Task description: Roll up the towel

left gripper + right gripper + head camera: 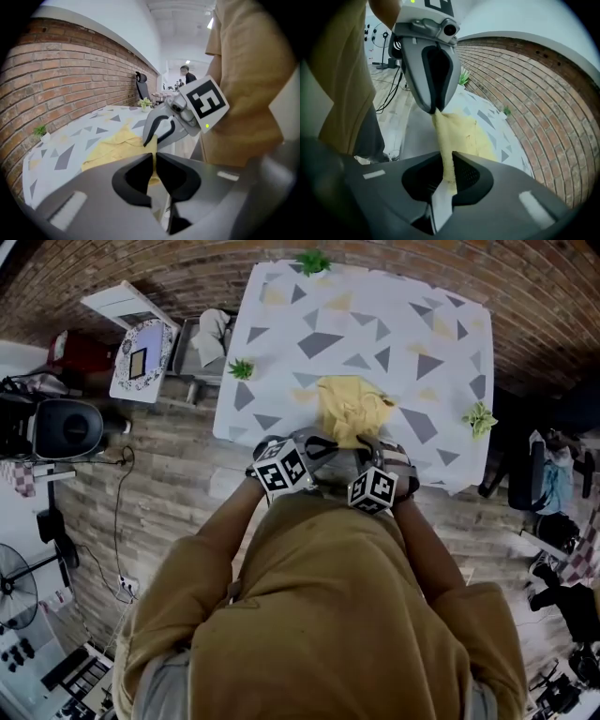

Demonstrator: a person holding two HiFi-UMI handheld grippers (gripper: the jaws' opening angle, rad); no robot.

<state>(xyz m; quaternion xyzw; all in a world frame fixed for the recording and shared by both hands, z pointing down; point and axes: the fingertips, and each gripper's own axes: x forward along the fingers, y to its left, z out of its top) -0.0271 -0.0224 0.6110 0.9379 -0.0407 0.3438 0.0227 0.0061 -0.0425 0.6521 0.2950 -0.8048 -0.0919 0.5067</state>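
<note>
The jaws of the left gripper (154, 158) and the right gripper (448, 169) are squeezed tight on the near edge of the crumpled yellow cloth towel (352, 409), which is held up a little. The rest is seen lying on the white table with grey triangles (431, 334).

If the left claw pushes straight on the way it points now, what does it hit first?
Probably the right claw, just ahead, pinching the same yellow towel; depth between them is hard to judge.
</note>
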